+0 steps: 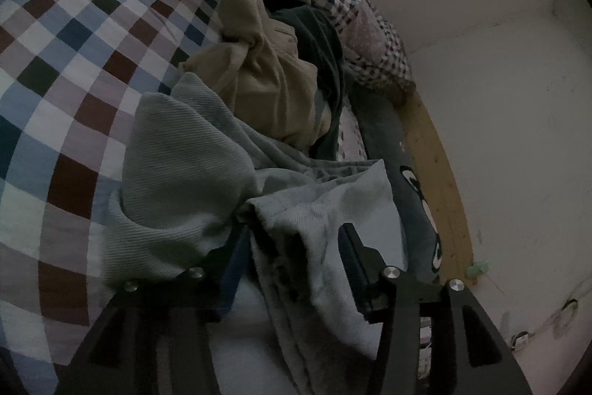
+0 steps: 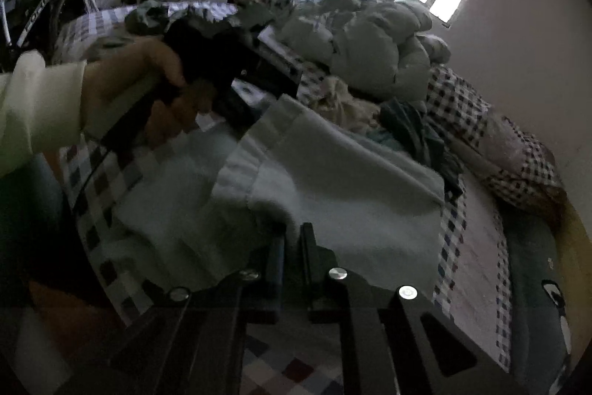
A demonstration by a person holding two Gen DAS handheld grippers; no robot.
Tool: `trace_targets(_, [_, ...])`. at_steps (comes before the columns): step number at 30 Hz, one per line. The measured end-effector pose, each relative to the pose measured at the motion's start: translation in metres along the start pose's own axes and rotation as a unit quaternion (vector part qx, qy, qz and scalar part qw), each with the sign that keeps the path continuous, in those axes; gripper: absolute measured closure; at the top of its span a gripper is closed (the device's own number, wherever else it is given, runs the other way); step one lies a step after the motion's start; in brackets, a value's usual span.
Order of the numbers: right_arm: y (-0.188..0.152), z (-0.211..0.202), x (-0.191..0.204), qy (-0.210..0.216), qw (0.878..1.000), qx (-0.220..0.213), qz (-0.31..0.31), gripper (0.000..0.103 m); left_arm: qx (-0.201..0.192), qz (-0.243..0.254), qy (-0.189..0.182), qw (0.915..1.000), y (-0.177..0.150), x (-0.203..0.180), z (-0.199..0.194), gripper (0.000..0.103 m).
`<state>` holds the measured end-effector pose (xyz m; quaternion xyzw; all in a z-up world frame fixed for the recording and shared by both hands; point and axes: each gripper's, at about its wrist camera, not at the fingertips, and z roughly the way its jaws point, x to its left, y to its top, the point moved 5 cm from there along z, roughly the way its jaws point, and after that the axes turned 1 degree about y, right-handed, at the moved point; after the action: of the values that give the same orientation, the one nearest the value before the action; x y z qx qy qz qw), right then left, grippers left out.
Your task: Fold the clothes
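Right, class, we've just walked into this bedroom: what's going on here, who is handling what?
A person is folding laundry on a bed with a checked sheet, holding a claw tool in each hand. The left claw stands open with pale grey-green cloth between its fingers. The right claw is shut at the near edge of that pale garment, apparently pinching it. A tan garment and a dark one lie heaped beyond, unfolded.

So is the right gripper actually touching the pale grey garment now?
Touching. In the right wrist view the right gripper has its jaws nearly together, with the edge of the pale grey garment pinched between them.
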<state>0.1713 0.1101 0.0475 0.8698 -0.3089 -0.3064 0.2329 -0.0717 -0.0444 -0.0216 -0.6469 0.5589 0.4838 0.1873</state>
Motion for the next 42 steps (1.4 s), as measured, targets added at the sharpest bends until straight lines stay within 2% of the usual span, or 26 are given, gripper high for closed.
trace_targets(4, [-0.021, 0.016, 0.007, 0.014, 0.999, 0.037, 0.003, 0.096, 0.004, 0.002, 0.007, 1.0000, -0.004, -0.001, -0.002, 0.047])
trace_targets(6, [-0.025, 0.018, 0.005, 0.017, 0.999, 0.040, 0.021, 0.096, 0.011, 0.004, 0.013, 0.9999, -0.007, -0.001, -0.003, 0.047])
trace_targets(10, [-0.020, 0.010, 0.002, 0.012, 0.999, 0.019, 0.042, 0.086, 0.032, -0.008, 0.013, 0.9994, -0.015, 0.002, -0.006, 0.048])
trace_targets(15, [-0.015, -0.002, 0.010, 0.004, 0.999, -0.005, 0.038, 0.075, 0.051, -0.006, 0.017, 0.9986, -0.024, -0.005, -0.005, 0.048])
trace_targets(17, [-0.013, -0.003, 0.013, 0.004, 0.999, -0.013, 0.041, 0.071, 0.040, 0.002, 0.022, 0.9989, -0.024, -0.011, -0.005, 0.048])
trace_targets(19, [-0.012, -0.003, 0.019, 0.003, 0.999, -0.020, 0.039, 0.055, 0.029, 0.013, 0.025, 0.9992, -0.024, -0.018, -0.005, 0.057])
trace_targets(21, [-0.011, -0.004, 0.026, 0.001, 0.999, -0.029, 0.035, 0.048, 0.020, 0.014, 0.025, 0.9994, -0.024, -0.021, -0.005, 0.081])
trace_targets(22, [-0.011, -0.003, 0.029, -0.006, 0.999, -0.029, 0.027, 0.046, 0.015, 0.009, 0.021, 0.9996, -0.023, -0.020, -0.006, 0.084])
trace_targets(27, [-0.007, 0.005, 0.039, -0.048, 0.998, -0.032, -0.006, 0.045, 0.005, -0.001, -0.010, 0.9999, -0.019, -0.023, -0.013, 0.093])
trace_targets(34, [-0.001, 0.022, 0.052, -0.073, 0.996, -0.032, -0.042, 0.044, -0.008, 0.003, -0.048, 0.9988, -0.008, -0.040, -0.021, 0.094])
trace_targets(42, [-0.012, 0.031, 0.063, -0.121, 0.987, -0.024, -0.103, 0.044, -0.012, -0.013, -0.071, 0.9973, 0.000, -0.034, -0.032, 0.094])
